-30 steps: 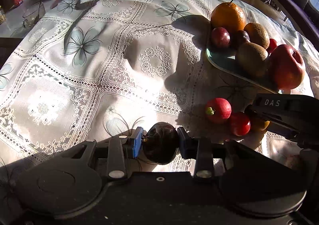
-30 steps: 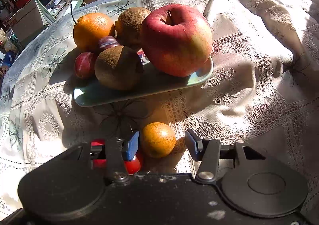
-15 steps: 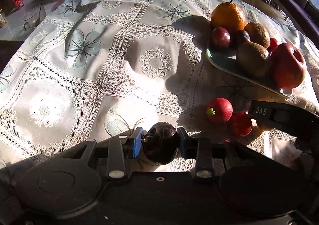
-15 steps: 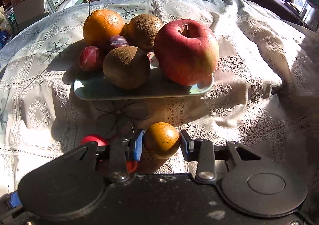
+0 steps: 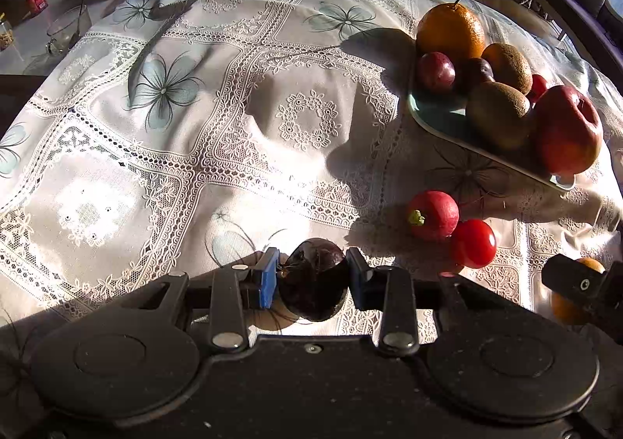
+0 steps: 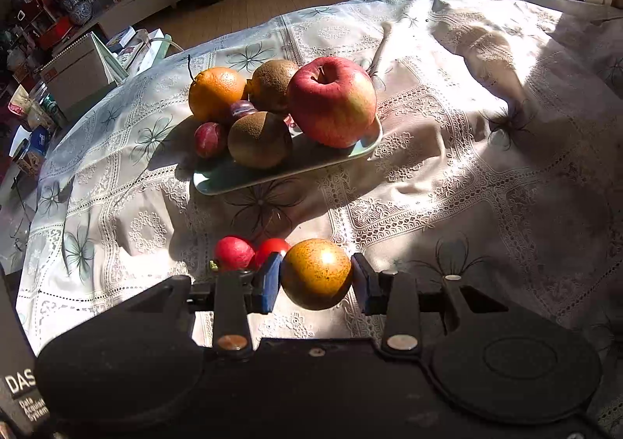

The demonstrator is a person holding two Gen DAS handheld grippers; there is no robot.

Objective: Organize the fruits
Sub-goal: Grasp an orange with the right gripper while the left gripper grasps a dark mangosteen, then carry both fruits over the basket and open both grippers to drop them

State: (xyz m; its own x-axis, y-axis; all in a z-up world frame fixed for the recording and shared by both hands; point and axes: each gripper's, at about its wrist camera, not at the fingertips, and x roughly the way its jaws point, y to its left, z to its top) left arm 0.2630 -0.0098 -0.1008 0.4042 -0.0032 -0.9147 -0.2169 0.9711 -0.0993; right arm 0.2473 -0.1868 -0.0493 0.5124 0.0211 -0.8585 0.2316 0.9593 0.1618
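Two tongs are each gripping one fruit. Plate (image 6: 218,184), already crowded, is lying ahead of both, nearer the right tongs (image 6: 316,275), which are clamping a speckled orange fruit (image 6: 316,274). Left tongs (image 5: 311,279) are pinching a dark plum (image 5: 313,279) above the surface (image 5: 194,150).

The plate (image 6: 218,184) bears an apple (image 6: 333,102) right of two kiwis (image 6: 260,140).

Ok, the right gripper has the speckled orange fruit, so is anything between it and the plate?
Only bare tablecloth lies on the straight line from the speckled orange fruit to the plate. The two red fruits sit left of that line. The plate's near-left corner is free.
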